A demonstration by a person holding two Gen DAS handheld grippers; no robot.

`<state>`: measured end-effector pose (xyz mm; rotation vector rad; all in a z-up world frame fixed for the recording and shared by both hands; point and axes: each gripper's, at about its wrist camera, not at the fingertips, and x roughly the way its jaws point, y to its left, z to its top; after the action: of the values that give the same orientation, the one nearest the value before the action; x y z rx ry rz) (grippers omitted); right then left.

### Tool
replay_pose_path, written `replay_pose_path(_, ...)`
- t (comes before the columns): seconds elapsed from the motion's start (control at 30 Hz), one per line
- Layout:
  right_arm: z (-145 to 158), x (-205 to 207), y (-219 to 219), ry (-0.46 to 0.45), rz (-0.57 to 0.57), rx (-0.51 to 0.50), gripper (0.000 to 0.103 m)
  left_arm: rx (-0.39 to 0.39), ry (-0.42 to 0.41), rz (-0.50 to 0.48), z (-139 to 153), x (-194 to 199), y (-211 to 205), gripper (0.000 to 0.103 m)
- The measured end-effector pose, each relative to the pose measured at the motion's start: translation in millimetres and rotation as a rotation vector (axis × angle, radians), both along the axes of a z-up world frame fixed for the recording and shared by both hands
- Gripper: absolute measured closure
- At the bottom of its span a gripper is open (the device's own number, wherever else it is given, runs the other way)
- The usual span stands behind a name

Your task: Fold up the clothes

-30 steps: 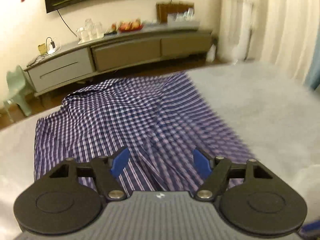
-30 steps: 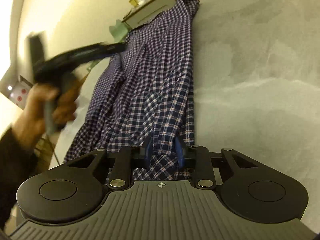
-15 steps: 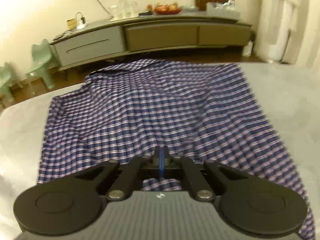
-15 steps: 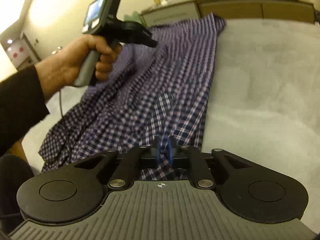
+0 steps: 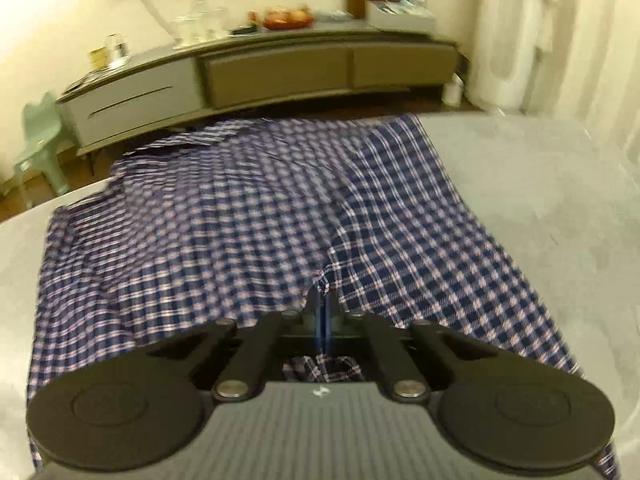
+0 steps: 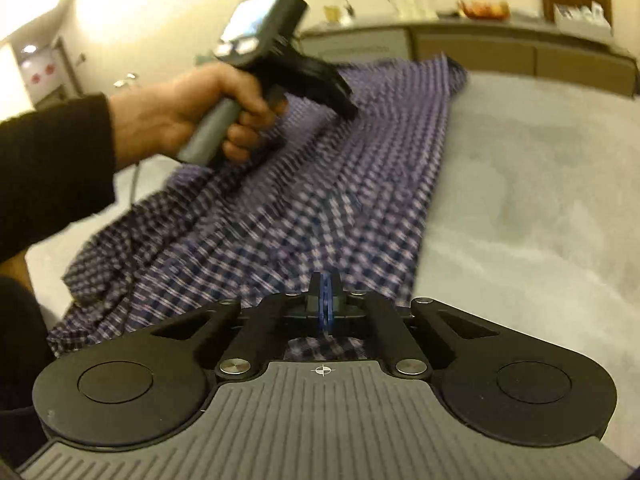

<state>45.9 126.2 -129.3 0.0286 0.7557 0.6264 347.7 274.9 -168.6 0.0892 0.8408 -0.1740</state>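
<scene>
A blue and white checked shirt lies spread on a grey surface. My left gripper is shut on a fold of the shirt near its near edge, and the cloth rises to the jaws. In the right wrist view the same shirt stretches away from me. My right gripper is shut on the shirt's near edge. The left gripper shows there too, held in a hand above the shirt's left part, its tips hidden against the cloth.
A long low cabinet with glasses, a fruit bowl and boxes stands against the far wall. A pale green child's chair stands at the left. White curtains hang at the right. Bare grey surface lies right of the shirt.
My left gripper went from open to shut on the shirt and has lifted the cloth. My right gripper has stayed shut on the shirt's edge as the view swung upright.
</scene>
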Motion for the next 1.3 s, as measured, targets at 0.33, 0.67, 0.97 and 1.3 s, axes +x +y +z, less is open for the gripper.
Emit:
replay_pose_path(0.33, -10.5, 13.7, -17.2, 0.191, -0.029, 0.086, 0.086, -0.028, 0.034, 0.064, -1.6, -5.2, 12.6, 0.083)
replay_pose_path(0.67, -9.7, 6.8, -41.1, 0.200, -0.146, 0.152, 0.051, 0.051, -0.039, -0.054, 17.8, -64.3, -17.6, 0.070)
replay_pose_path(0.97, -13.4, -1.5, -32.2, 0.173, -0.081, 0.155, 0.064, 0.009, -0.022, -0.387, 34.5, -158.4, -98.2, 0.032)
replay_pose_path(1.3, -9.6, -16.3, -25.3, 0.112, 0.004, 0.083, 0.063, 0.127, -0.024, -0.190, 20.1, -169.3, -101.3, 0.102)
